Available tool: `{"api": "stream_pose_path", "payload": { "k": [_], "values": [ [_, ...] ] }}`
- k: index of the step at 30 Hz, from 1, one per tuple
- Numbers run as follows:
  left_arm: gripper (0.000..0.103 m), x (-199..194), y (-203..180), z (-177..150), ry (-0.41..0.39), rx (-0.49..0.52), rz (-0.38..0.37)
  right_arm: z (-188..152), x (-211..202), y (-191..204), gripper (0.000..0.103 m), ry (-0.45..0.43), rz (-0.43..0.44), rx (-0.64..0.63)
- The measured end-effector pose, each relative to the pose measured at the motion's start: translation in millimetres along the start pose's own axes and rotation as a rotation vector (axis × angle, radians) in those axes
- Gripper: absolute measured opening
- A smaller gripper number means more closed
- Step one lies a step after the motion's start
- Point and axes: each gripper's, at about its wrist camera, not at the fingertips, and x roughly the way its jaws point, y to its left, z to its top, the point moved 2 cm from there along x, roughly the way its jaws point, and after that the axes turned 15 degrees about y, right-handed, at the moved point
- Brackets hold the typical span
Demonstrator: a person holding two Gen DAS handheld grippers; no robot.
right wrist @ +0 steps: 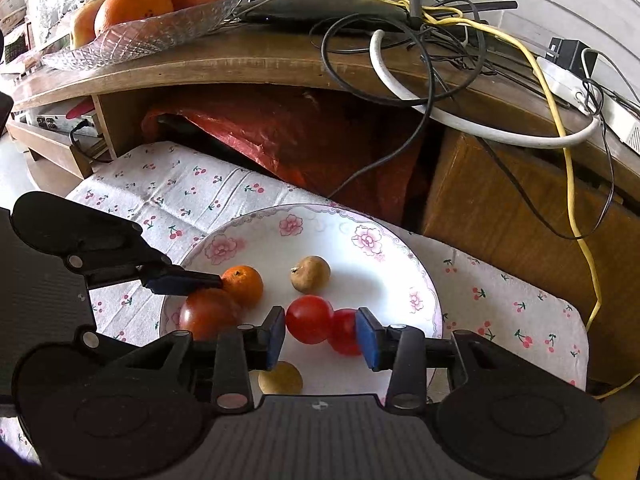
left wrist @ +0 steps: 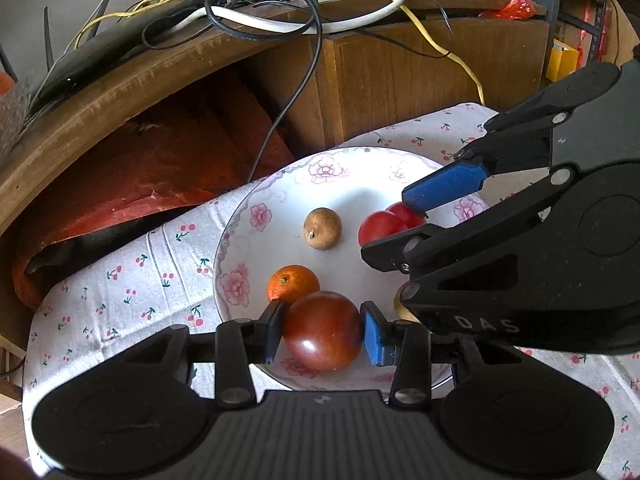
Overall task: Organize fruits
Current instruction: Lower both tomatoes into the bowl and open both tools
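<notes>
Cherry-print cloth [right wrist: 188, 196] covers the low counter where I am working, and behind it a wooden shelf [right wrist: 256, 64] carries a tangle of cables [right wrist: 416, 28] and a glass dish of oranges and apples [right wrist: 148, 20], with a red plastic bag [right wrist: 312, 136] stuffed underneath. On the cloth sits a white plate with pink flowers [left wrist: 260, 216], and all the fruit I am handling lies on it. My left gripper [left wrist: 323, 330] has its 2 pads pressed against the sides of a large dark red tomato [left wrist: 323, 330] at the plate's near edge, pinching it; from the left wrist view the tomato sits squarely between the pads. A small orange [left wrist: 293, 283] lies just beyond it, touching or nearly touching the tomato. My right gripper [right wrist: 320, 330] brackets 2 small red tomatoes [right wrist: 310, 319] that lie touching each other; its left pad is at the nearer one, while the right pad stands by the farther one, and I cannot tell whether it is actually clamping them. A brown round fruit [right wrist: 310, 274] rests alone near the plate's middle, apart from both grippers. Another yellowish fruit [right wrist: 280, 378] shows under my right gripper at the plate's near edge.
</notes>
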Motion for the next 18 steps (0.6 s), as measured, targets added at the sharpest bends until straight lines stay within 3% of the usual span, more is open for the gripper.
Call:
{"api": "stream_pose_path", "payload": {
  "k": [18],
  "values": [
    [0.050,-3.0,-2.9,-1.6,-0.008,0.008,-0.013,-0.4,-3.6,-5.4,0.035,-0.010,0.016,0.034]
  ]
}}
